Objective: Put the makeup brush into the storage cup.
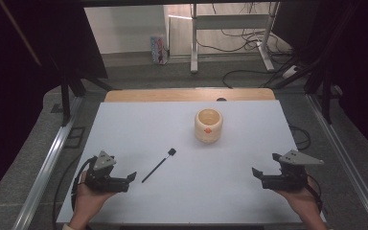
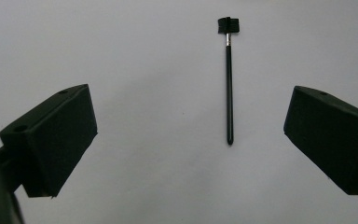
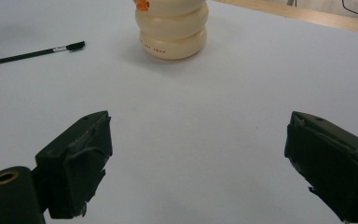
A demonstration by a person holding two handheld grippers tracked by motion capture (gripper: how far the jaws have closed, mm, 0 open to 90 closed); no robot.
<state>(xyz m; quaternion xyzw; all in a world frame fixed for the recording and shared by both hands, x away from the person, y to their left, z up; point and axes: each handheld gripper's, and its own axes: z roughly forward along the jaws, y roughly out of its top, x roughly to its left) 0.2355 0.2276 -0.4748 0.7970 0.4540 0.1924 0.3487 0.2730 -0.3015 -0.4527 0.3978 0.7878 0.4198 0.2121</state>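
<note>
my left gripper jaws wide apart, thin black brush lying flat ahead with blocky head, my right gripper also apart, cream ribbed pot upright beyond

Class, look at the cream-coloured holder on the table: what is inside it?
From the high view, the cream holder stands upright with its mouth open; the inner wall and part of the floor show, with nothing in it. The near rim hides the front of the floor. The black pen lies apart on the white table.

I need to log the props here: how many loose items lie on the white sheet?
2: a black brush lying near the left gripper, and a cream holder standing toward the far side. Nothing seems hidden.
</note>
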